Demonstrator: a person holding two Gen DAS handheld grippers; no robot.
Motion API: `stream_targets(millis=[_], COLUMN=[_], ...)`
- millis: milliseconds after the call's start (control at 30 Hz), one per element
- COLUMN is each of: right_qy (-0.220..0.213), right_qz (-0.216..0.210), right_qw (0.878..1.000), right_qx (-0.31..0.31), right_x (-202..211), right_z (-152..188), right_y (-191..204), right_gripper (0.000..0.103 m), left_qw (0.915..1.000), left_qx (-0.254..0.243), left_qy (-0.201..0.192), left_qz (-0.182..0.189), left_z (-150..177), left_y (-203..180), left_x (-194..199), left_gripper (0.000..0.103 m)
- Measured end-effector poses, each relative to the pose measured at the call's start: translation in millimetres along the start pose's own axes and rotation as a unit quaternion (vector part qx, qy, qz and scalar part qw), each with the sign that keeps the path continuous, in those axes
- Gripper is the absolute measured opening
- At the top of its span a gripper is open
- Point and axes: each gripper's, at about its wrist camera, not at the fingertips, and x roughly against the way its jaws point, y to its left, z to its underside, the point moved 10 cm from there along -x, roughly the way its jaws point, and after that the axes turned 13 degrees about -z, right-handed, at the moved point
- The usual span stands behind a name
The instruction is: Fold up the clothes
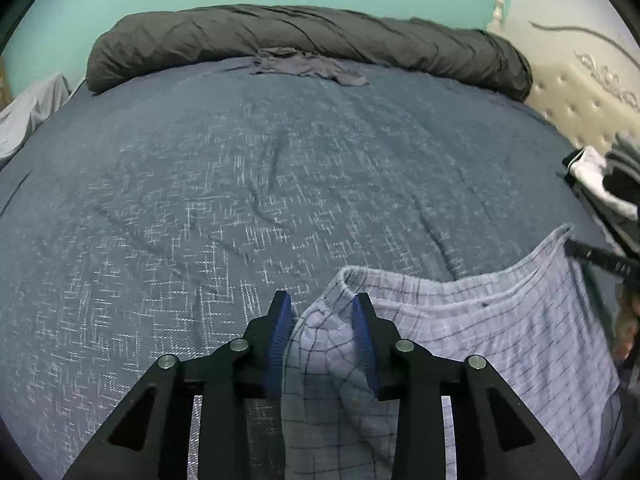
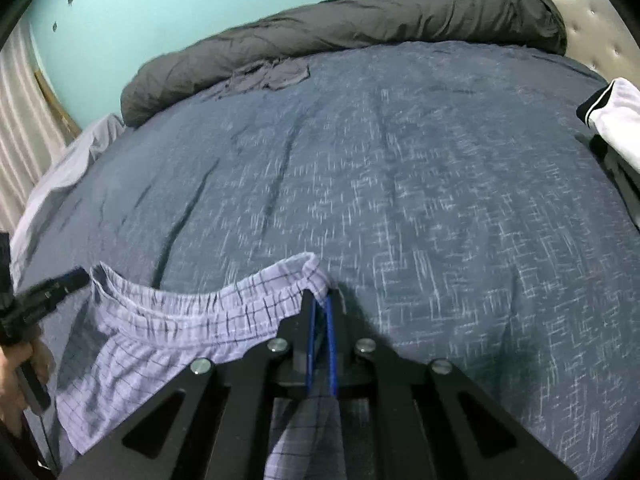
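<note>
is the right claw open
No, the right claw is shut on the waistband of the checked shorts, its blue pads pinching the cloth above the blue bedspread.

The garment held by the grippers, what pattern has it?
Light lilac cloth with a thin dark check; right wrist view.

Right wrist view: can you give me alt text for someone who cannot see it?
The right gripper is shut on one end of the waistband of light plaid shorts, held over a dark blue bedspread. The left gripper meets the other end; a rolled grey duvet lies behind.
</note>
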Motion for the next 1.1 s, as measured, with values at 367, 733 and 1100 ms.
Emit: stream_targets(millis=[367,733,1100], right_qy=[0.003,-0.009,-0.015], right_qz=[-0.005,-0.016,-0.018], right_qw=[1.0,1.0,1.0], right_qx=[-0.004,0.003,-0.004], right_x=[-5.0,-4.2,-21.3], right_z=[2.1,-8.0,-24.4], right_y=[1.2,3.3,0.5], right_gripper=[0.005,0.005,0.005], left_qw=[0.9985,0.9996,0.9985], left_qx=[-0.054,0.003,0.048], left_qy=[0.007,-0.028,-0.018], left_qz=[0.002,0.003,0.019], left_z=[7.5,-18.7,-36.4], left_y=[-19.1,-2.7,7.5], left_x=[-15.9,-0.7,-11.7], left_gripper=[0.036,0.007,0.01])
